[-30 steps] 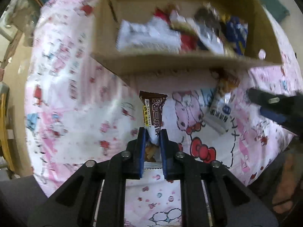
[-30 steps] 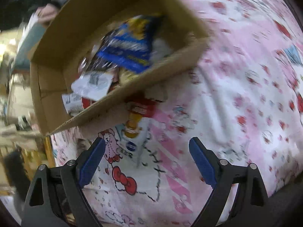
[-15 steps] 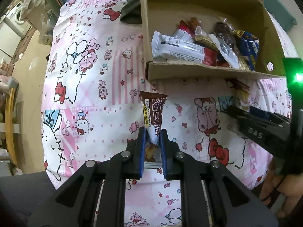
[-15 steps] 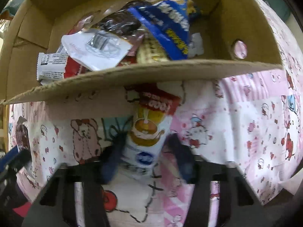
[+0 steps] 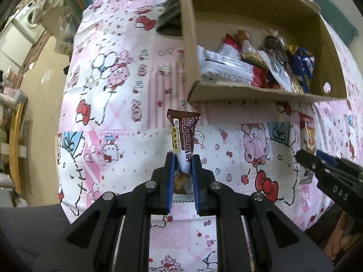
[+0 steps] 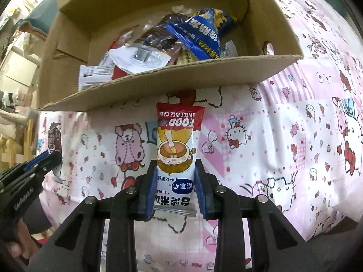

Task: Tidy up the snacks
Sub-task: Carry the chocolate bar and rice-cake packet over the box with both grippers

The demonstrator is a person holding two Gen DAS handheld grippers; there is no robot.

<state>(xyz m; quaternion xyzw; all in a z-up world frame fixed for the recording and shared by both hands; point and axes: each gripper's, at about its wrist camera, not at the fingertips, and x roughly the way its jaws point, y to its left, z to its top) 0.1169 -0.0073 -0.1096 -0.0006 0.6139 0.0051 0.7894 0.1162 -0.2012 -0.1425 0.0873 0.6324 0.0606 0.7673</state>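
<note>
Closed since the earlier frame: right gripper [image 6: 174, 170] now clamped on rice cake packet [image 6: 175, 149], below cardboard box [image 6: 172, 79]. Left gripper [image 5: 183, 161] pinching chocolate snack bar [image 5: 183, 136], over patterned cloth [image 5: 118, 104].

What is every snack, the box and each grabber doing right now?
Left gripper: shut on the brown snack bar.
Brown snack bar: held in the left gripper, outside the box.
Right gripper: just closed on the rice cake packet.
Rice cake packet: gripped at its sides, in front of the box.
Cardboard box: open, snacks piled inside.
Blue snack bag: lying in the box.
</note>
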